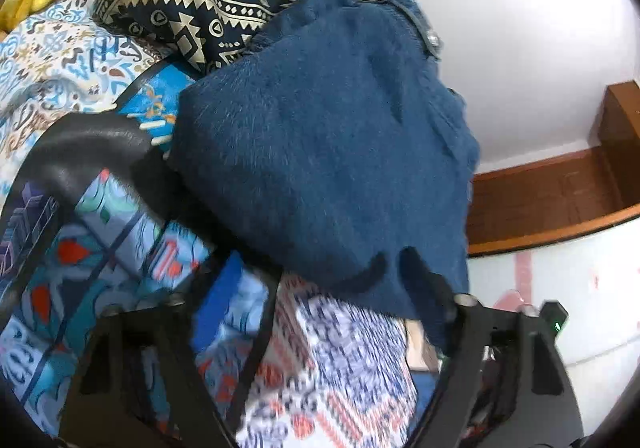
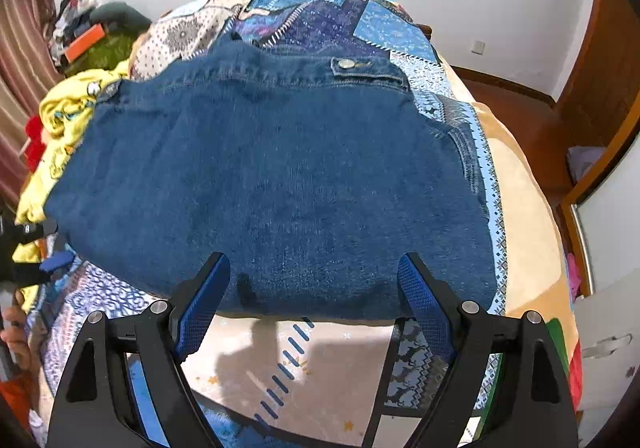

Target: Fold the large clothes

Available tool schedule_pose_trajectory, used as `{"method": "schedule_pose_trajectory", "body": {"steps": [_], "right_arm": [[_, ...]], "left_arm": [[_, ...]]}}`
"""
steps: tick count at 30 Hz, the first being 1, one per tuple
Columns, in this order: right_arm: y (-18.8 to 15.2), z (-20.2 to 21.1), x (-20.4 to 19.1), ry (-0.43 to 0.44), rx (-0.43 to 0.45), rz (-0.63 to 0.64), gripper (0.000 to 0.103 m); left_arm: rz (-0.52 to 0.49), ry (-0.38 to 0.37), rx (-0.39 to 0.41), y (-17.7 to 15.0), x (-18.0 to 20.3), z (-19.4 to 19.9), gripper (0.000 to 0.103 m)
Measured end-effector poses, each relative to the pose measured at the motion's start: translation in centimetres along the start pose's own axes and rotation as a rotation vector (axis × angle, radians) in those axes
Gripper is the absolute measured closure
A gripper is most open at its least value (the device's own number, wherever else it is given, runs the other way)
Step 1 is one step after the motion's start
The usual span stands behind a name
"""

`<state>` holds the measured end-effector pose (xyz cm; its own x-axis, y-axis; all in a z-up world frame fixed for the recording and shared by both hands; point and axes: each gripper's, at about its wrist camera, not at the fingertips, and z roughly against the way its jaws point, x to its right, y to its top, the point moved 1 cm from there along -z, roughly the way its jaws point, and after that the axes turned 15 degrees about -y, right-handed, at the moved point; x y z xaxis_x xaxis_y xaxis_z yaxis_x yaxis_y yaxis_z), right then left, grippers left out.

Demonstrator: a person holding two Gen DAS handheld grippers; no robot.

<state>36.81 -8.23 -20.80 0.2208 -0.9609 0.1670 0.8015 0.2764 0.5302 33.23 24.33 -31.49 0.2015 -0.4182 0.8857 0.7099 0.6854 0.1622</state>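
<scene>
A folded blue denim garment (image 2: pixel 280 176) lies flat on the patterned bedspread (image 2: pixel 320 352), its buttoned band at the far edge. My right gripper (image 2: pixel 314 288) is open, its blue pads (image 2: pixel 200 312) at the garment's near edge, holding nothing. In the left wrist view the same denim (image 1: pixel 320 136) fills the middle. My left gripper (image 1: pixel 340 280) is at the denim's near edge with its fingers (image 1: pixel 428 288) partly hidden by cloth; I cannot tell whether it grips it.
A yellow garment (image 2: pixel 60 128) lies in a heap left of the denim. A dark patterned pillow (image 1: pixel 192 4) sits at the head of the bed. A wooden skirting (image 1: pixel 552 200) and white wall lie beyond the bed's edge. A clutter pile (image 2: pixel 88 32) sits far left.
</scene>
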Motion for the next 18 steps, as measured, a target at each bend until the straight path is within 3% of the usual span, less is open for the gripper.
{"method": "schedule_pose_trajectory", "body": {"steps": [11, 16, 18], "right_arm": [[0.2, -0.4, -0.1, -0.039, 0.000, 0.012, 0.019], [0.3, 0.6, -0.4, -0.024, -0.001, 0.007, 0.019], [0.6, 1.4, -0.8, -0.029, 0.013, 0.016, 0.019]], "left_arm": [[0.028, 0.002, 0.131, 3.4, 0.3, -4.6, 0.037], [-0.042, 0.072, 0.178, 3.1, 3.4, -3.5, 0.068], [-0.089, 0.086, 0.182, 3.0, 5.1, -2.8, 0.072]]}}
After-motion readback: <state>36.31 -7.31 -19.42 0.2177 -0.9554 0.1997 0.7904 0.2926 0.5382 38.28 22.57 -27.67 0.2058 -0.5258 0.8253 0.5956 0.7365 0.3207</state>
